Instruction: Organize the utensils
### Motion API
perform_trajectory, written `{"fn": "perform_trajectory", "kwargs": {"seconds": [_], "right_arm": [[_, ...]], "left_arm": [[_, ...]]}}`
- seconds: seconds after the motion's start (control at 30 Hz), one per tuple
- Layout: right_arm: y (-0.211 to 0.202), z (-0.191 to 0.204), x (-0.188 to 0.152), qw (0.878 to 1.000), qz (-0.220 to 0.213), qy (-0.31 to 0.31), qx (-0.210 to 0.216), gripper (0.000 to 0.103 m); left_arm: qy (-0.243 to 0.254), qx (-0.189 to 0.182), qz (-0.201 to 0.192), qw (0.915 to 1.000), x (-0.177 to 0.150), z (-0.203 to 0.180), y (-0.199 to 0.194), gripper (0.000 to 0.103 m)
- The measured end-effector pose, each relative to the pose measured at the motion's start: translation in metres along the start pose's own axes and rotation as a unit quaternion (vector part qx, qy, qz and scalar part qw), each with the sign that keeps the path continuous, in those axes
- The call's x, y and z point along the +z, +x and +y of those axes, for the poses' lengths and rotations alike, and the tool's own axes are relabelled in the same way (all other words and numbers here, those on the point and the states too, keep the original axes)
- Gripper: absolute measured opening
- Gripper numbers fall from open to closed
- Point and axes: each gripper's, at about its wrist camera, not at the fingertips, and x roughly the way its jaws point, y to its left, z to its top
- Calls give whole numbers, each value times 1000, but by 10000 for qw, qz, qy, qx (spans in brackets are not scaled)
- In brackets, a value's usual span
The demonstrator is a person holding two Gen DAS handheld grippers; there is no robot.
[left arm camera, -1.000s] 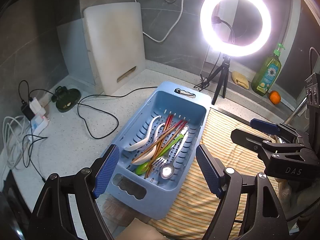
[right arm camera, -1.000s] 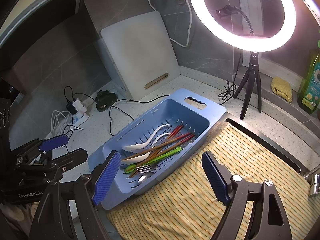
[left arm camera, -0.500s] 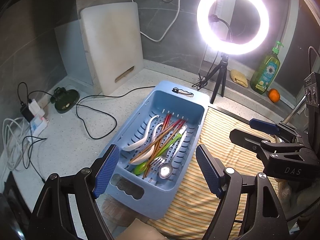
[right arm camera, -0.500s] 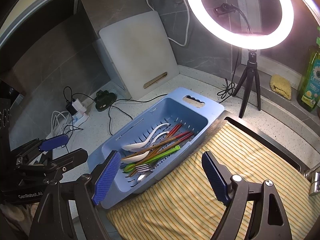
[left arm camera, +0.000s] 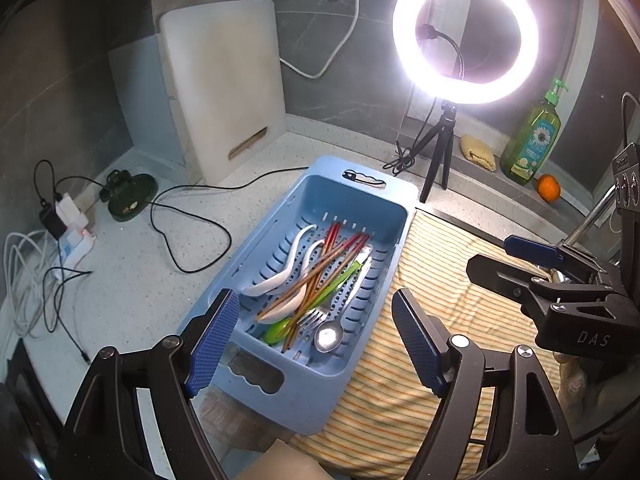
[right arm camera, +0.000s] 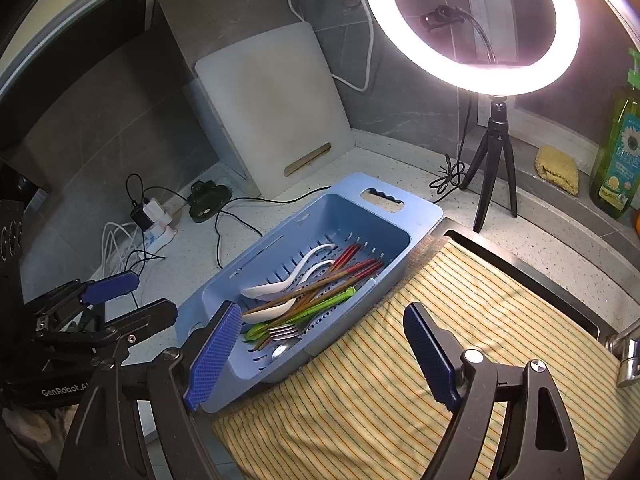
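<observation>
A blue slotted basket (left arm camera: 352,196) (right arm camera: 420,210) lies on the counter beside a yellow striped cloth (left arm camera: 452,300) (right arm camera: 480,320). In it are two white ceramic spoons (left arm camera: 280,276) (right arm camera: 288,284), several red-brown chopsticks (left arm camera: 332,264) (right arm camera: 340,272), a green plastic utensil (left arm camera: 340,276) (right arm camera: 320,304), a metal fork (left arm camera: 310,316) (right arm camera: 282,331) and a metal spoon (left arm camera: 329,338) (right arm camera: 280,352). My left gripper (left arm camera: 314,334) hovers open over the basket's near end, empty. My right gripper (right arm camera: 320,344) hangs open above the basket's edge and the cloth, also empty.
A white cutting board (left arm camera: 224,92) leans on the back wall. A ring light on a tripod (left arm camera: 464,32) stands behind the basket. Cables and a power strip (left arm camera: 72,240) lie at left. A green soap bottle (left arm camera: 532,140), a sponge (left arm camera: 478,152) and an orange (left arm camera: 549,188) sit on the ledge.
The view has drifted very slightly; both grippers stay open and hovering in the same place over the basket.
</observation>
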Motion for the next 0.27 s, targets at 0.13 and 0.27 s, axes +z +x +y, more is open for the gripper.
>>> {"fn": "perform_trajectory", "kwargs": {"seconds": [0.13, 0.27], "right_arm": [[-1, -2, -2, 10000, 8, 7, 3, 80], [-3, -4, -5, 10000, 3, 35, 15, 80]], "left_arm": [[30, -9, -31, 10000, -2, -3, -2, 79], [37, 2, 3, 10000, -2, -7, 0, 81]]}}
